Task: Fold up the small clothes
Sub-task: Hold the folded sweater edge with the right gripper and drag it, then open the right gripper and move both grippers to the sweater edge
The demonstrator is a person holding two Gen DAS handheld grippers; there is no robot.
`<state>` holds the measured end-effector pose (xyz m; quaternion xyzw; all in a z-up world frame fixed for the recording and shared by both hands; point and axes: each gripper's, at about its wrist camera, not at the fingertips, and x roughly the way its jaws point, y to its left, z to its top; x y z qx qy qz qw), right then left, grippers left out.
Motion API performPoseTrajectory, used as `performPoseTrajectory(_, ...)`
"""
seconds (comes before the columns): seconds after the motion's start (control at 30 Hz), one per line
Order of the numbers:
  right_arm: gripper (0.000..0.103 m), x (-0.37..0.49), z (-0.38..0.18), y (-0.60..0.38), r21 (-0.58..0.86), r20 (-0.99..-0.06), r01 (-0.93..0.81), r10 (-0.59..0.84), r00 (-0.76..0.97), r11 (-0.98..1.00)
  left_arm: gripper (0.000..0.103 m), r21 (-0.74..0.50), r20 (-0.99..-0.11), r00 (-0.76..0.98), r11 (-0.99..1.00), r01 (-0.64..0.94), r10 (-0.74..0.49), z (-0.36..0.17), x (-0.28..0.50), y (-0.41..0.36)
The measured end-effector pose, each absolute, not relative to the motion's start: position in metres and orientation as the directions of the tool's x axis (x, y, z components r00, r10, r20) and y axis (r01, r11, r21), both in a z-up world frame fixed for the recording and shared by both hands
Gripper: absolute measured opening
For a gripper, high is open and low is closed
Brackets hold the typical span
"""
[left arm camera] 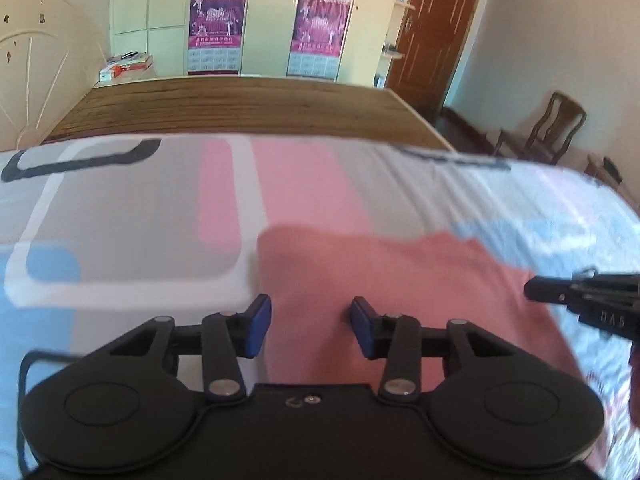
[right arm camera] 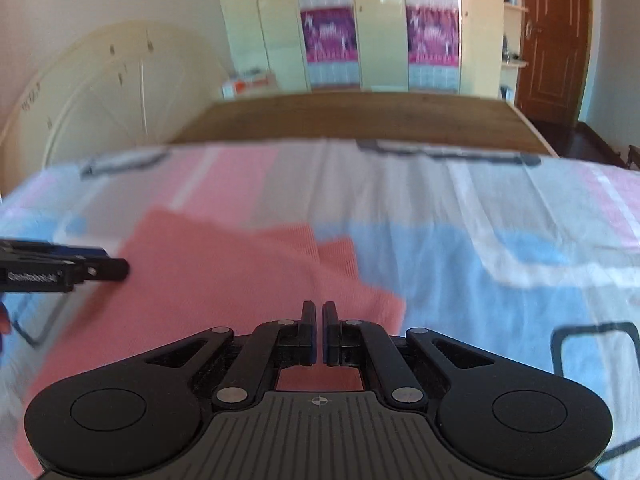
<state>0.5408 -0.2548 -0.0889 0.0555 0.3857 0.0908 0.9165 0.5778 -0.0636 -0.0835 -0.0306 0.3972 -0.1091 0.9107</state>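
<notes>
A small pink ribbed garment (left arm camera: pixel 400 272) lies flat on the patterned bed sheet (left arm camera: pixel 132 220). In the left wrist view my left gripper (left arm camera: pixel 310 326) hovers over its left edge, open, with nothing between the blue pads (left arm camera: pixel 256 326). The right gripper's tip (left arm camera: pixel 536 290) comes in from the right, over the garment's right edge. In the right wrist view the garment (right arm camera: pixel 224 272) has a folded layer or sleeve at its far right. My right gripper (right arm camera: pixel 319 330) is shut above its near right part; I see no cloth pinched. The left gripper (right arm camera: pixel 116 268) shows at the left edge.
The sheet (right arm camera: pixel 480 240) covers the near part of the bed; bare wooden slats (left arm camera: pixel 248 108) lie beyond it. A cream headboard (left arm camera: pixel 36 80) stands at left, with boxes (left arm camera: pixel 126 66) behind. Wardrobe doors with posters (left arm camera: pixel 216 20), a brown door (left arm camera: pixel 440 28) and a wooden chair (left arm camera: pixel 552 128) are further off.
</notes>
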Motion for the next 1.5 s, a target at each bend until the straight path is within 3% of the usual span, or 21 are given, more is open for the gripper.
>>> performPoseTrajectory(0.13,0.001,0.556,-0.087,-0.241,0.199,-0.667,-0.173,0.262,0.697,0.965,0.045,-0.076,-0.753,0.639,0.986,0.151,-0.156,-0.094,0.607,-0.073)
performPoseTrajectory(0.2,0.0,0.576,-0.107,-0.225,0.13,-0.746,-0.176,0.213,0.631,0.976,0.048,-0.056,-0.799,0.587,0.987,0.147,-0.133,-0.111,0.619,-0.076)
performPoseTrajectory(0.33,0.0,0.579,-0.11,-0.224,0.134,-0.76,-0.161,0.206,0.616,0.978,0.047,-0.071,-0.769,0.625,0.989,0.131,-0.138,-0.097,0.608,-0.067)
performPoseTrajectory(0.53,0.0,0.566,-0.09,-0.228,0.205,-0.676,-0.171,0.266,0.687,0.964,0.045,-0.136,-0.687,0.678,0.963,0.235,-0.262,-0.084,0.578,-0.077)
performPoseTrajectory(0.63,0.0,0.58,-0.105,-0.21,0.128,-0.763,-0.169,0.206,0.612,0.977,0.048,-0.064,-0.767,0.592,0.948,0.312,-0.247,-0.106,0.587,-0.105)
performPoseTrajectory(0.73,0.001,0.573,-0.107,-0.218,0.153,-0.762,-0.145,0.21,0.613,0.978,0.048,-0.002,-0.748,0.627,0.945,0.326,-0.218,-0.1,0.58,-0.111)
performPoseTrajectory(0.77,0.001,0.569,-0.102,-0.224,0.159,-0.762,-0.122,0.2,0.616,0.98,0.055,0.003,-0.727,0.652,0.949,0.315,-0.214,-0.093,0.574,-0.105)
performPoseTrajectory(0.8,0.004,0.558,-0.095,-0.234,0.17,-0.748,-0.1,0.194,0.634,0.98,0.06,0.012,-0.711,0.674,0.955,0.296,-0.2,-0.088,0.567,-0.096)
performPoseTrajectory(0.83,0.036,0.546,-0.09,-0.248,0.2,-0.726,-0.081,0.203,0.657,0.976,0.066,0.022,-0.697,0.694,0.962,0.272,-0.18,-0.084,0.557,-0.086)
performPoseTrajectory(0.87,0.086,0.534,-0.087,-0.263,0.234,-0.714,-0.055,0.21,0.668,0.971,0.069,0.026,-0.688,0.706,0.968,0.251,-0.165,-0.081,0.549,-0.077)
performPoseTrajectory(0.9,0.089,0.523,-0.086,-0.279,0.27,-0.7,-0.027,0.216,0.681,0.962,0.07,0.02,-0.688,0.709,0.973,0.231,-0.154,-0.08,0.543,-0.068)
performPoseTrajectory(0.93,0.088,0.513,-0.085,-0.292,0.301,-0.684,-0.025,0.234,0.691,0.953,0.07,-0.001,-0.704,0.694,0.977,0.212,-0.151,-0.082,0.543,-0.059)
performPoseTrajectory(1.0,0.071,0.505,-0.08,-0.309,0.331,-0.698,-0.007,0.249,0.672,0.944,0.07,-0.075,-0.738,0.652,0.981,0.179,-0.175,-0.086,0.532,-0.043)
performPoseTrajectory(1.03,0.053,0.498,-0.078,-0.314,0.341,-0.697,0.004,0.25,0.672,0.94,0.07,-0.099,-0.736,0.651,0.981,0.168,-0.186,-0.086,0.525,-0.04)
performPoseTrajectory(1.07,0.044,0.493,-0.075,-0.315,0.346,-0.686,-0.006,0.257,0.68,0.938,0.07,-0.118,-0.73,0.655,0.981,0.155,-0.192,-0.086,0.516,-0.037)
performPoseTrajectory(1.13,0.035,0.476,-0.067,-0.308,0.353,-0.647,-0.065,0.293,0.704,0.934,0.07,-0.128,-0.735,0.646,0.978,0.167,-0.207,-0.091,0.502,-0.043)
performPoseTrajectory(1.2,0.033,0.462,-0.072,-0.29,0.334,-0.658,-0.138,0.336,0.674,0.932,0.07,-0.111,-0.762,0.618,0.979,0.171,-0.194,-0.102,0.495,-0.051)
performPoseTrajectory(1.3,0.033,0.462,-0.106,-0.262,0.188,-0.781,-0.167,0.251,0.573,0.968,0.071,-0.1,-0.776,0.608,0.985,0.144,-0.168,-0.106,0.492,-0.049)
performPoseTrajectory(1.4,0.035,0.456,-0.097,-0.28,0.294,-0.731,-0.099,0.291,0.618,0.951,0.07,-0.115,-0.756,0.628,0.982,0.147,-0.183,-0.091,0.487,-0.043)
performPoseTrajectory(1.47,0.052,0.451,-0.089,-0.297,0.351,-0.697,-0.078,0.317,0.643,0.933,0.071,-0.133,-0.77,0.606,0.979,0.157,-0.201,-0.09,0.485,-0.037)
performPoseTrajectory(1.5,0.052,0.454,-0.09,-0.305,0.387,-0.698,-0.074,0.344,0.628,0.919,0.071,-0.153,-0.774,0.595,0.976,0.154,-0.215,-0.092,0.484,-0.034)
